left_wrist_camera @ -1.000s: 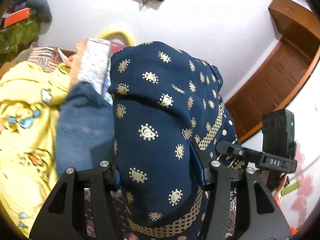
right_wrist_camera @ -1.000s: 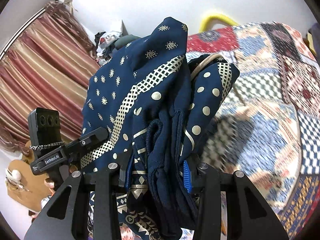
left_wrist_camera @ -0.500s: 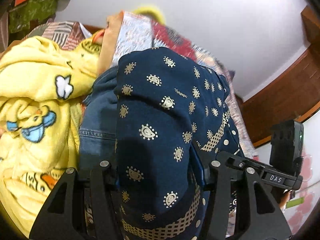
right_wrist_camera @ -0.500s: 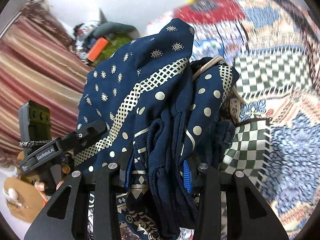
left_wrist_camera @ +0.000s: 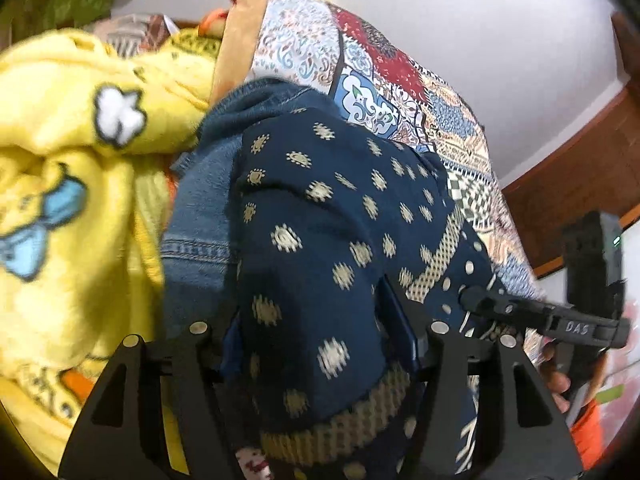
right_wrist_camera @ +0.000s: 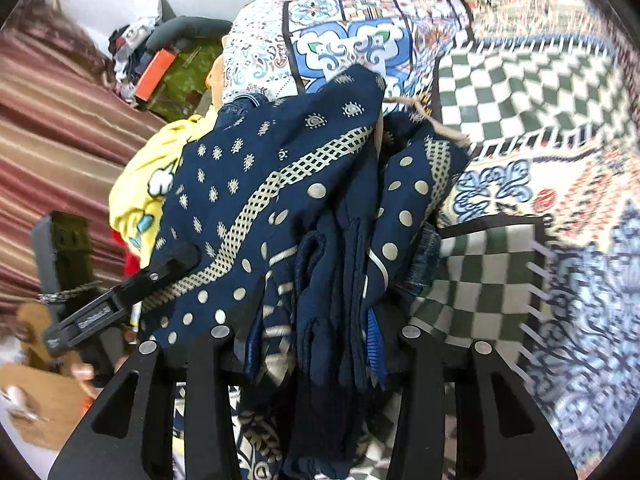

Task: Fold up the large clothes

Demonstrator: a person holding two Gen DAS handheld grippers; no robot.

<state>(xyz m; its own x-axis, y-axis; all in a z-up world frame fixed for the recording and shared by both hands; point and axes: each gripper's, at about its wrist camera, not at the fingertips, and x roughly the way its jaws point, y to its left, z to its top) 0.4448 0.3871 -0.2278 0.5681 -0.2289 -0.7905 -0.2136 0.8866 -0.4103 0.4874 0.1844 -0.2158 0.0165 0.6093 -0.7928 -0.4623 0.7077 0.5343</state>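
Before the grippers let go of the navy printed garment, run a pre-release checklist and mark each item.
1. Navy garment between the left gripper pads: ok; jaws are opening.
2. Same garment bunched in the right gripper: ok; jaws opening too.
3. Garment over the folded jeans: ok.
4. Yellow blanket clear of the drop spot: ok, it lies beside the jeans.
5. Folded edges lined up: cannot tell, cloth is bunched.
6. Patchwork bedspread flat nearby: ok.
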